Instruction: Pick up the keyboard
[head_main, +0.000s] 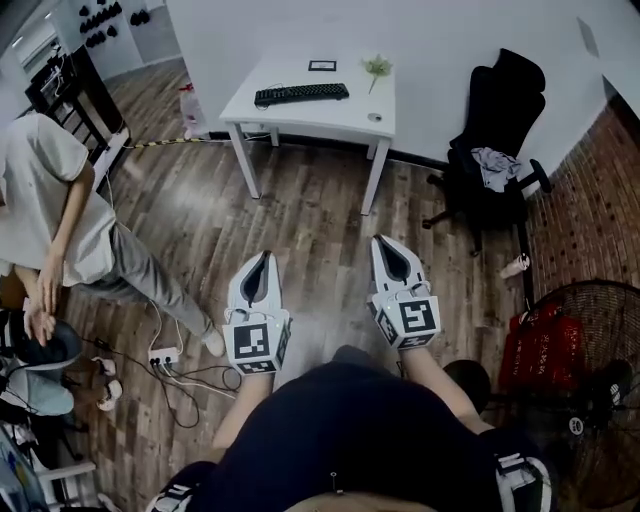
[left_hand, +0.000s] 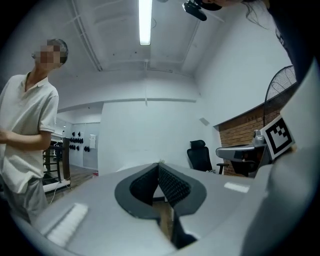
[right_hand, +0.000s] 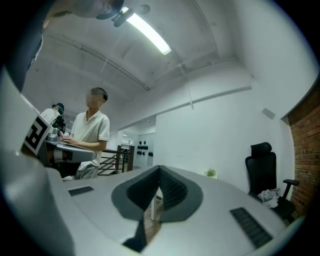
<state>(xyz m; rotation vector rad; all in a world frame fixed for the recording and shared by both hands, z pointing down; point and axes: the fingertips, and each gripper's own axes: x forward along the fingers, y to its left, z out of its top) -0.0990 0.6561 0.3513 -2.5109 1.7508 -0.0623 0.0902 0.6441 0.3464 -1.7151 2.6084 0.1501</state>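
Left gripper (head_main: 264, 257) and right gripper (head_main: 381, 241) are hovering closed and empty; arriving unopened, they would likely be shoving the far keyboard (head_main: 301, 94) across its table (head_main: 318, 116).

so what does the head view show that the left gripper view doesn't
Only the head view: the black keyboard on the white table, a power strip on the floor, and both grippers from above, left gripper and right gripper, well short of the table.
Only the left gripper view: the ceiling strip light and the left jaws close up, shut and empty.
Both: the black office chair, the standing fan and the person in a white shirt.
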